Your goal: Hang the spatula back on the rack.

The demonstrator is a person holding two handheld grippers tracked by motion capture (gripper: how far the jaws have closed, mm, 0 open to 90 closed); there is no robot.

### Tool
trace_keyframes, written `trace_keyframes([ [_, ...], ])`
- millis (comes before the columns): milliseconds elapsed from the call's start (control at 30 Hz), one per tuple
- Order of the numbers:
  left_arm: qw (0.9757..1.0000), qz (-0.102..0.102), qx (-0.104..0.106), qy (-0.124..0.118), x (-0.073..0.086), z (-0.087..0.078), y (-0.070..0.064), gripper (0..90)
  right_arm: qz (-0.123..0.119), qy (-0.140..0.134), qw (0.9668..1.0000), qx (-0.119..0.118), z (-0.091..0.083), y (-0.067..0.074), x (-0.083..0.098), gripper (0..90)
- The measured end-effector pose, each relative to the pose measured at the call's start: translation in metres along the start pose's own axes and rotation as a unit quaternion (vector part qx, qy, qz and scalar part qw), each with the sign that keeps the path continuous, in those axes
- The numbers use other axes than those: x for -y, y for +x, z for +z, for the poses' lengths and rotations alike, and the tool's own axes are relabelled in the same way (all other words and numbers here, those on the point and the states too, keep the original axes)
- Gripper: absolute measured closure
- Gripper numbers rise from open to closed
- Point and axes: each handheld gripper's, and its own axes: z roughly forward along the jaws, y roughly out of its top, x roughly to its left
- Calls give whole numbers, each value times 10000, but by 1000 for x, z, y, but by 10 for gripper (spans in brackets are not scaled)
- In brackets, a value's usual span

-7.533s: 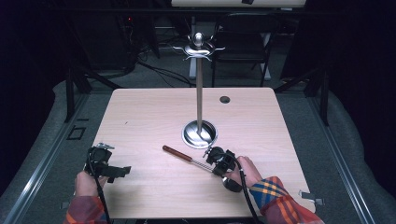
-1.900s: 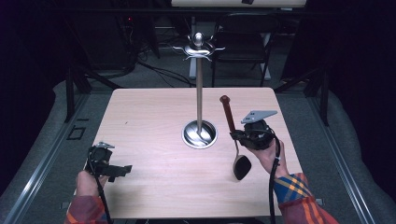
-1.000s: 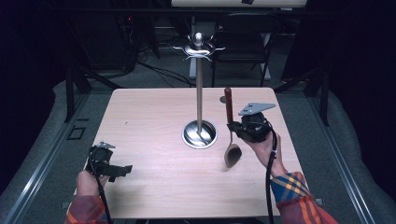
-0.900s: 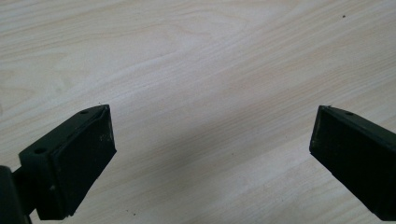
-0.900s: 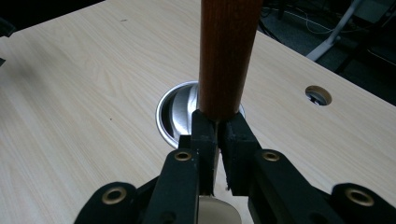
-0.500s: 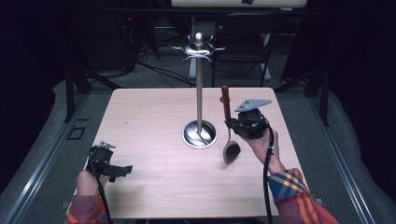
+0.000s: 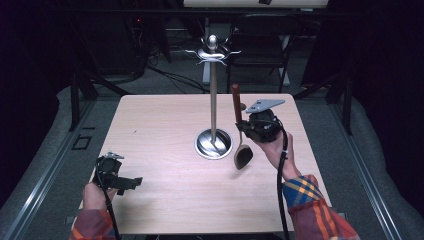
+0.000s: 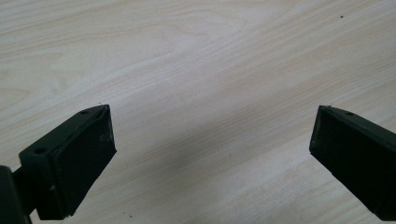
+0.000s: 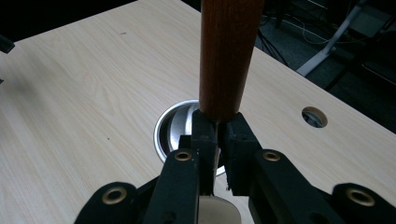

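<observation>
The left gripper [image 7: 134, 182] rests low over the near left part of the pale wooden table [image 7: 160, 130], its black jaws spread wide with bare tabletop between them; the left hand [image 7: 95, 195] holds it from below, the plaid sleeve cut off by the bottom edge. Near the middle stands the tall chrome hook stand with a round dished base [image 7: 213, 144]. Just right of it, the right gripper [image 7: 241, 128] is lifted off the table with its jaws pressed together on the thin metal neck of the wooden-handled spoon [image 7: 237, 107], which hangs upright, brown handle up and bowl down beside the base. In the right gripper view the bowl is mostly hidden behind the jaws. The right hand [image 7: 272, 147] reaches in, forearm angled up.
</observation>
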Motion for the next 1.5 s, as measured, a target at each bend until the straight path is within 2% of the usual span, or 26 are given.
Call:
trace_keyframes([
  [133, 10000, -49, -3, -37, 0, 0, 0, 1, -40, 4, 10000, 16, -2, -1, -6, 840],
  [467, 10000, -6, -11, 18, 0, 2, -1, 1, -3, -67, 10000, 31, -4, -2, -18, 840],
  [700, 10000, -4, -8, 22, 1, 2, -1, 1, -111, -48, 9999, 37, -6, -2, -25, 839],
  [867, 10000, 17, -14, 35, 1, 2, -1, 1, -83, -151, 9998, 37, -9, -2, -31, 840],
  [1267, 10000, 1, 16, 42, 1, 3, -1, 0, -78, -179, 9997, 132, -18, -6, -45, 839],
  [1500, 10000, 27, 19, 57, 0, 3, -2, 0, -102, -177, 9998, 69, -18, -4, -51, 839],
])
